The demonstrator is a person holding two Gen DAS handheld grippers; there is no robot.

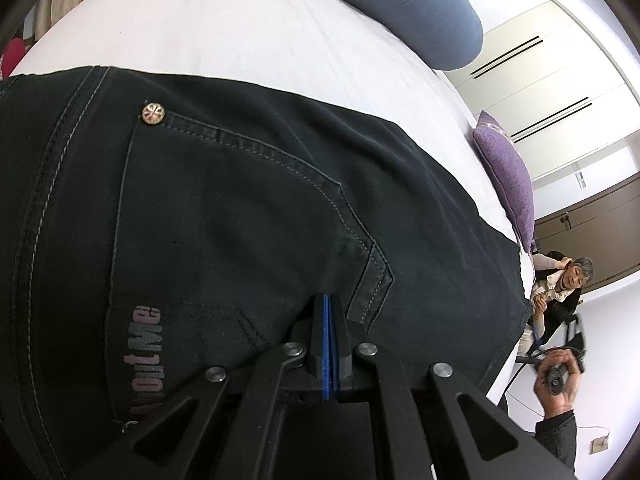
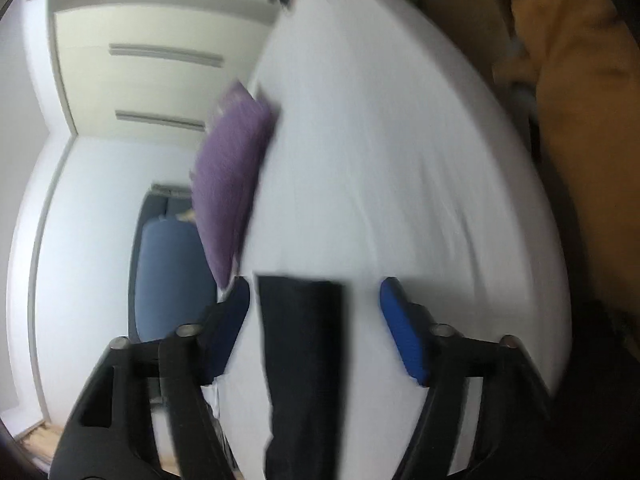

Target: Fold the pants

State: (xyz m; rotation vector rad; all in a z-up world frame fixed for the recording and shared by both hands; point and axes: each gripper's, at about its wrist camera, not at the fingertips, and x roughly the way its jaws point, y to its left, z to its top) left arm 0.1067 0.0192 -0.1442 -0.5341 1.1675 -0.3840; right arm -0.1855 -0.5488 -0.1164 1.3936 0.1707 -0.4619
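Black pants (image 2: 300, 360) leg lies lengthwise between your right gripper (image 2: 316, 300) pads, jaws apart, nothing gripped; left gripper (image 1: 329, 308) closed over seat, grip unclear.

I am working in a home bedroom. A bed (image 1: 240, 32) with a white sheet fills my view, a blue pillow (image 1: 400, 4) at 1 o'clock, a purple cushion (image 1: 508, 176) at 3 o'clock, and a built-in wardrobe (image 1: 560, 80) stands behind them.
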